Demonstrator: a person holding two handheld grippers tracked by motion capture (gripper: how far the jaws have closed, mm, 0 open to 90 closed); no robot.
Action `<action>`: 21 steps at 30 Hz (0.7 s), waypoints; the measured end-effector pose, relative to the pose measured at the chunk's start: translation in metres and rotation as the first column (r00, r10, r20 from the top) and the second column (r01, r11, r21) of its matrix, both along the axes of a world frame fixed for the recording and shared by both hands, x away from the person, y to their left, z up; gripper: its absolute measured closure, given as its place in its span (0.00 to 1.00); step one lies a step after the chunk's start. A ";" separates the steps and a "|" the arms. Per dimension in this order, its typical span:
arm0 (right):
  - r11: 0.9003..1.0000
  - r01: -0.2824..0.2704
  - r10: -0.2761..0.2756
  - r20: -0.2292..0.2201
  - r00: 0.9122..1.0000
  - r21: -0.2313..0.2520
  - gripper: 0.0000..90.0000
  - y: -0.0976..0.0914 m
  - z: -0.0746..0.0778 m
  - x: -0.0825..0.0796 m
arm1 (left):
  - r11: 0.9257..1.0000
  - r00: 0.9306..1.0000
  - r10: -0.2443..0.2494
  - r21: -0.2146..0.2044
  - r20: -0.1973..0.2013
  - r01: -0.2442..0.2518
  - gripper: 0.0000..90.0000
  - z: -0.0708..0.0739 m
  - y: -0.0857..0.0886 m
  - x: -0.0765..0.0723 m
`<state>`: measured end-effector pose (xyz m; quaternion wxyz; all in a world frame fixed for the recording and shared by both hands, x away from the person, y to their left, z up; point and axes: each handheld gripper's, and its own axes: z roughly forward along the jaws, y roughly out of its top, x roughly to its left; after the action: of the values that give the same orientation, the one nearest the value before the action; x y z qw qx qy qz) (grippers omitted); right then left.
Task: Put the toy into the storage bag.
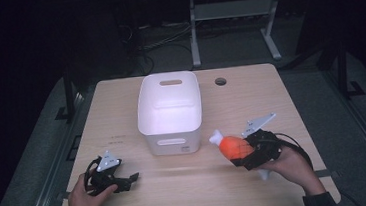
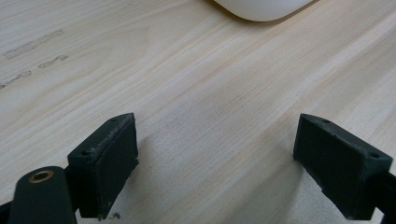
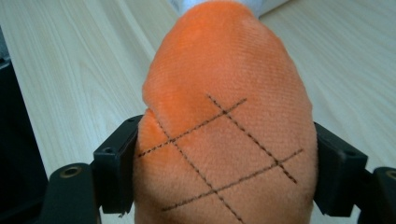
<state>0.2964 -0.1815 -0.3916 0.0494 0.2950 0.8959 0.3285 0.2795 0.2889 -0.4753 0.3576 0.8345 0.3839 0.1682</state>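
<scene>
An orange plush drumstick (image 1: 232, 147) with a white tip and stitched black crossing lines (image 3: 224, 140) is held above the table to the right of the white bin. My right gripper (image 1: 248, 152) is shut on it, one pad (image 3: 116, 172) pressing each side of the orange body. The white plastic bin (image 1: 170, 111) stands in the middle of the wooden table (image 1: 250, 92), its inside bare. My left gripper (image 1: 130, 180) rests low at the table's front left, open, with bare wood between its pads (image 2: 105, 161). The bin's rounded corner (image 2: 261, 8) lies ahead of it.
The table has a round cable hole (image 1: 220, 81) at the back right and faint marks (image 2: 32, 44) on the wood to the left of the bin. A metal table frame (image 1: 233, 13) stands on the dark floor beyond.
</scene>
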 end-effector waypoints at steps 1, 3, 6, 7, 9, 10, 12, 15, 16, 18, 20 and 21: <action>1.000 0.001 -0.001 -0.001 1.000 0.007 0.26 0.000 0.001 0.000 | 1.000 1.000 0.000 -0.001 0.000 0.000 0.14 0.000 0.000 0.000; 1.000 -0.007 0.007 0.005 1.000 0.018 0.26 0.001 0.005 0.001 | 1.000 1.000 0.001 -0.002 0.000 -0.001 0.14 0.000 0.000 0.000; 1.000 -0.007 0.006 0.013 1.000 0.026 0.26 0.001 0.010 0.002 | 1.000 1.000 0.002 -0.004 0.000 -0.002 0.14 0.000 0.000 0.000; 1.000 -0.009 0.008 0.018 1.000 0.028 0.26 0.000 0.012 0.002 | 1.000 1.000 0.002 -0.004 0.000 -0.002 0.14 0.000 0.000 0.000; 0.999 -0.007 0.006 0.025 1.000 0.039 0.26 0.000 0.015 0.003 | 1.000 1.000 0.002 -0.004 0.000 -0.002 0.14 0.000 0.000 0.000; 0.999 -0.004 0.002 0.028 1.000 0.043 0.26 0.000 0.016 0.003 | 1.000 1.000 0.002 -0.004 0.000 -0.002 0.14 0.000 0.000 0.000; 0.999 -0.006 0.005 0.037 0.999 0.049 0.26 -0.001 0.018 0.004 | 1.000 1.000 0.002 -0.004 0.000 -0.002 0.14 0.000 0.000 0.000; 0.998 -0.001 -0.002 0.043 0.999 0.065 0.26 -0.003 0.021 0.005 | 1.000 1.000 0.002 -0.003 0.000 -0.002 0.14 0.000 0.000 0.000; 0.998 0.000 -0.003 0.045 0.999 0.068 0.26 -0.003 0.021 0.006 | 1.000 1.000 0.002 -0.004 0.000 -0.002 0.14 0.000 0.000 0.000; 0.997 -0.001 -0.003 0.050 0.999 0.073 0.26 -0.003 0.023 0.007 | 1.000 1.000 0.002 -0.004 0.000 -0.002 0.14 0.000 0.000 0.000; 0.997 0.000 -0.004 0.052 0.999 0.075 0.26 -0.003 0.026 0.009 | 1.000 1.000 0.001 -0.002 0.001 -0.001 0.14 0.000 0.000 0.000; 0.997 0.001 -0.005 0.053 0.999 0.075 0.26 -0.002 0.027 0.010 | 1.000 1.000 0.001 -0.002 0.001 -0.001 0.14 0.000 0.000 0.000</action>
<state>0.3061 -0.1836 -0.3647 0.0627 0.2893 0.8807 0.3697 0.2797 0.2888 -0.4753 0.3585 0.8339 0.3843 0.1687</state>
